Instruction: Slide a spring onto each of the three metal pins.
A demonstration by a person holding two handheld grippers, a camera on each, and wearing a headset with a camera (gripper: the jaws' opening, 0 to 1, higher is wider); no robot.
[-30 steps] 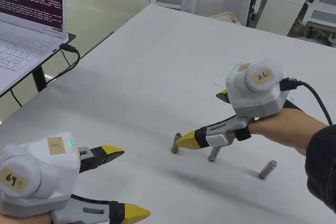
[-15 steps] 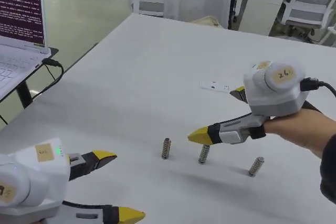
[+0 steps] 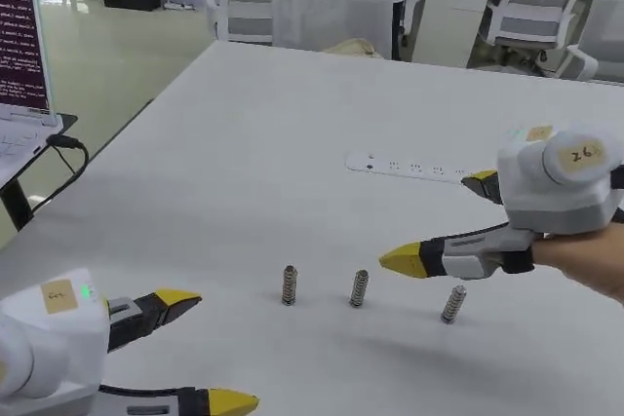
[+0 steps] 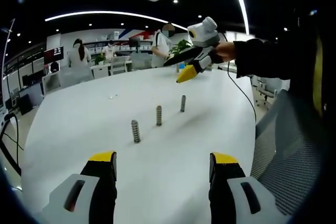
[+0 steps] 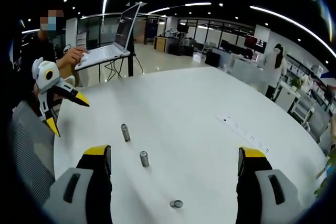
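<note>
Three small metal springs stand upright in a row on the white table: left spring (image 3: 289, 284), middle spring (image 3: 359, 287), right spring (image 3: 452, 303). Any pins inside them are hidden. My right gripper (image 3: 439, 221) hovers open above and behind the right spring, holding nothing. My left gripper (image 3: 207, 350) rests open low at the near left, well short of the row. The left gripper view has its open gripper (image 4: 163, 157) facing the springs (image 4: 158, 115). From the right gripper (image 5: 174, 152) the springs (image 5: 144, 158) lie just ahead and below.
A white power strip (image 3: 414, 168) lies on the table behind the springs. A laptop (image 3: 15, 65) sits on a stand off the table's left edge. Office chairs (image 3: 331, 17) stand beyond the far edge.
My right gripper has lifted off the leftmost spring and drawn back to the right, still open. The head camera has swung right. The left gripper has hardly moved.
</note>
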